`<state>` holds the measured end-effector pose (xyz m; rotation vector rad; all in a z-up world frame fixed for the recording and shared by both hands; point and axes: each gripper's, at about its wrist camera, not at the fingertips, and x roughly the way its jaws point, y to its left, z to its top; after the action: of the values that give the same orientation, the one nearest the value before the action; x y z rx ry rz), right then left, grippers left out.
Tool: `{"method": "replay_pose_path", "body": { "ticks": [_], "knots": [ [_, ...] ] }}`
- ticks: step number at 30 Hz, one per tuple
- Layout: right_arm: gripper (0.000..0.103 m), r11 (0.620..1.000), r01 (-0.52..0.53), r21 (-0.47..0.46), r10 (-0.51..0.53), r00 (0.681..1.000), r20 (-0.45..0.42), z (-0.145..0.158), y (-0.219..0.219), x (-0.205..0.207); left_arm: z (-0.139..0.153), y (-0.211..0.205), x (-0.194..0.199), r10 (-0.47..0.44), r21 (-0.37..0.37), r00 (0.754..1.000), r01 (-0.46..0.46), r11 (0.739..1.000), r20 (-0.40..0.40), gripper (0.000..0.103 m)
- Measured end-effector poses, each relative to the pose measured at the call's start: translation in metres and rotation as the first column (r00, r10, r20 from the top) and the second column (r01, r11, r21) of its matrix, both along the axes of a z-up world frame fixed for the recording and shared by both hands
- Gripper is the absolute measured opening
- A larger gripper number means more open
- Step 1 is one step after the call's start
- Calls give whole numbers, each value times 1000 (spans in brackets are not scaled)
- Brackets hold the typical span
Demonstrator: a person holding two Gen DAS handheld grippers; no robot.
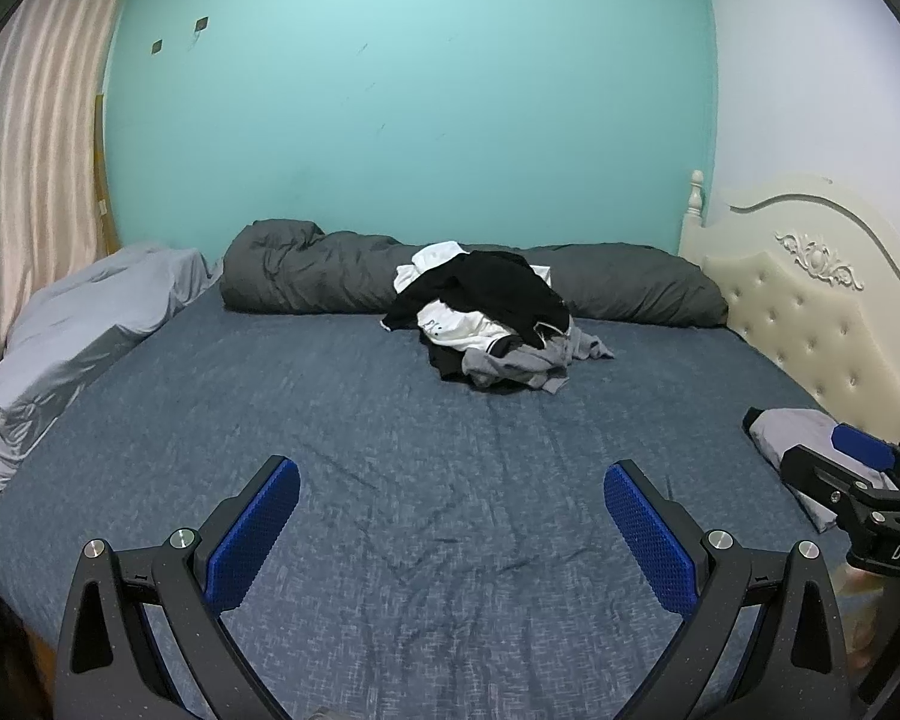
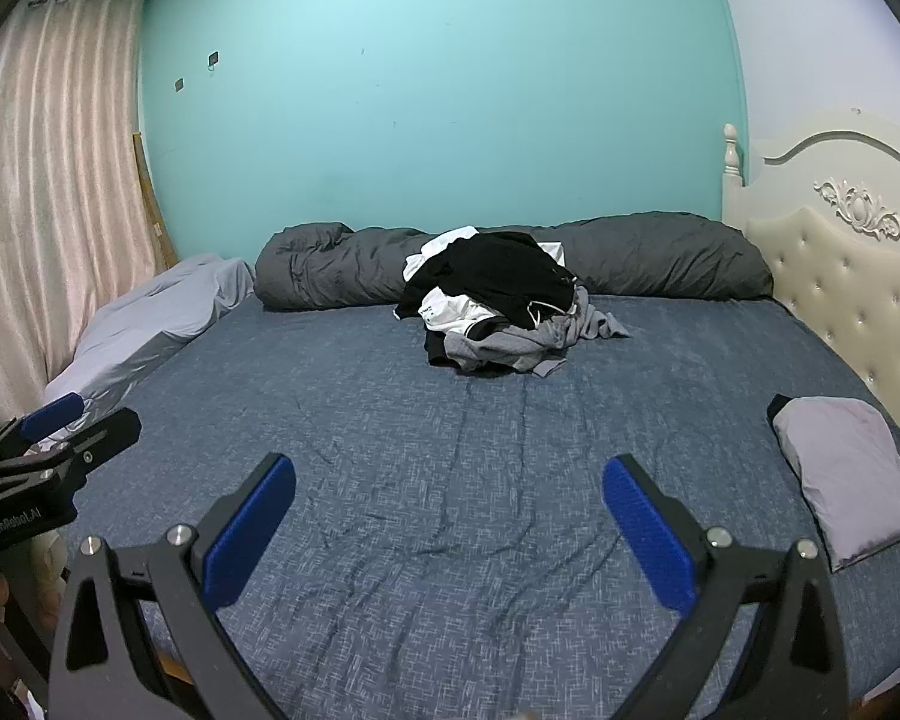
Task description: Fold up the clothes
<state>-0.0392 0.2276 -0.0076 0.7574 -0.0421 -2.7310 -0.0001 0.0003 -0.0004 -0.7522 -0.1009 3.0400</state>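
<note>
Left wrist view took in the bed from its foot end, blue sheet mostly bare. At lower centre the left gripper hung over the sheet with its jaws spread wide and nothing between them. Toward upper centre a heap of unfolded clothes, black, white and grey, lay against the rolled dark grey duvet. At the right edge a folded grey garment rested near the cream headboard, partly hidden by the other tool.

Right wrist view showed the right gripper at lower centre, jaws likewise released and empty, well apart from the heap.

Judging by this, one garment was finished and set aside, and the step in hand was going for the next piece. That would call for reaching both tools forward to the heap, pinching a single item and dragging it onto the open sheet.

Readable writing: "GenRobot.AI" on the left tool at the left edge of the right view; "DAS" on the right tool's body in the left view. Print on the white garment was too small to read.
</note>
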Motion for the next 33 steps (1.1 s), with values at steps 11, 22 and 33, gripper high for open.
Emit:
{"method": "replay_pose_path", "body": {
  "ticks": [11,22,33],
  "knots": [
    [103,1000,-6,-8,6,1000,-10,-3,1,0,5,0,3,5,-11,1000,-4,1000,7,103],
    [103,1000,-5,-3,5,1000,-6,0,1,-2,5,3,-1,6,-16,1000,-6,1000,15,103],
    [103,1000,-5,2,5,1000,-5,-1,1,-3,2,4,-4,10,-20,1000,-10,1000,15,103]
  ]
}}
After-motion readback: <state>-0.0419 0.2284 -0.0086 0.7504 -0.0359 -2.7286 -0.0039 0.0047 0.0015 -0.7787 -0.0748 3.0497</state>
